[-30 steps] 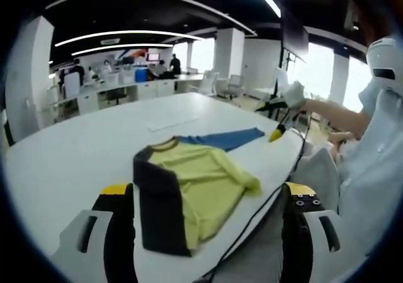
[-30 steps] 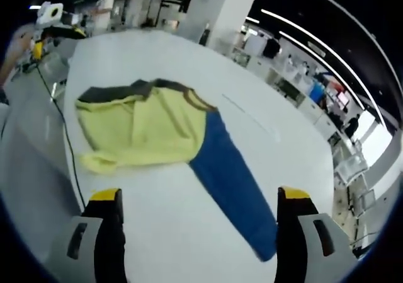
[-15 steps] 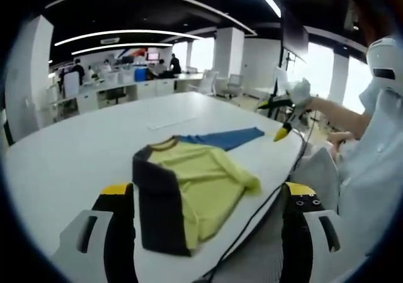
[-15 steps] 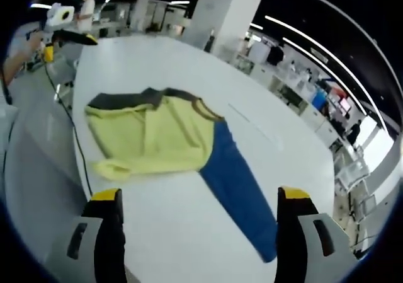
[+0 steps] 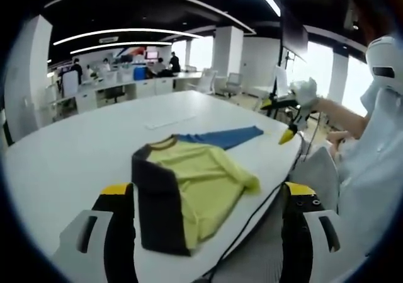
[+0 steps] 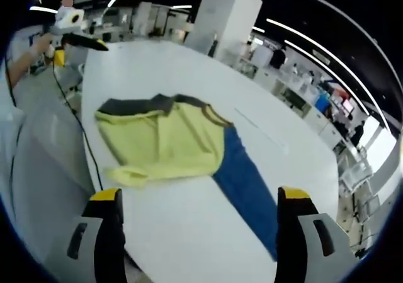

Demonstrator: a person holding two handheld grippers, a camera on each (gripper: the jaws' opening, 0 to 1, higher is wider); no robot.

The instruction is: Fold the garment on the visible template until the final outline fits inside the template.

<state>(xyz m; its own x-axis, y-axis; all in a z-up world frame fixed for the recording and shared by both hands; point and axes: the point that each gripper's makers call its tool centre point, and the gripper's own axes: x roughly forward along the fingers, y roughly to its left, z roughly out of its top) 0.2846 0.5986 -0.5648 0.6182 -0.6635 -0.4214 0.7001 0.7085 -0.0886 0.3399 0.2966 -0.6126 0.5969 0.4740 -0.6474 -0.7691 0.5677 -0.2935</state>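
A long-sleeved garment lies on the white table (image 5: 69, 157), partly folded. It has a yellow body (image 5: 201, 182), a dark grey panel (image 5: 157, 207) folded along its near side, and a blue sleeve (image 5: 227, 137) stretched out flat. In the right gripper view the yellow body (image 6: 164, 141) lies left of the blue sleeve (image 6: 249, 185). My left gripper (image 5: 208, 190) stands open just before the grey panel, holding nothing. My right gripper (image 6: 198, 195) is open too, held back from the garment. It also appears at the table's far right edge (image 5: 288, 132), and the left gripper appears at the upper left (image 6: 82, 40).
A black cable (image 5: 252, 213) runs along the table's near edge beside the garment. A faint pale strip (image 5: 170, 122) lies on the table beyond the collar. A person in pale clothes (image 5: 371, 163) stands at the right. Desks, chairs and people fill the office behind.
The right gripper has drawn back and up from the blue sleeve, toward the table's edge. The garment and the left gripper have stayed put.
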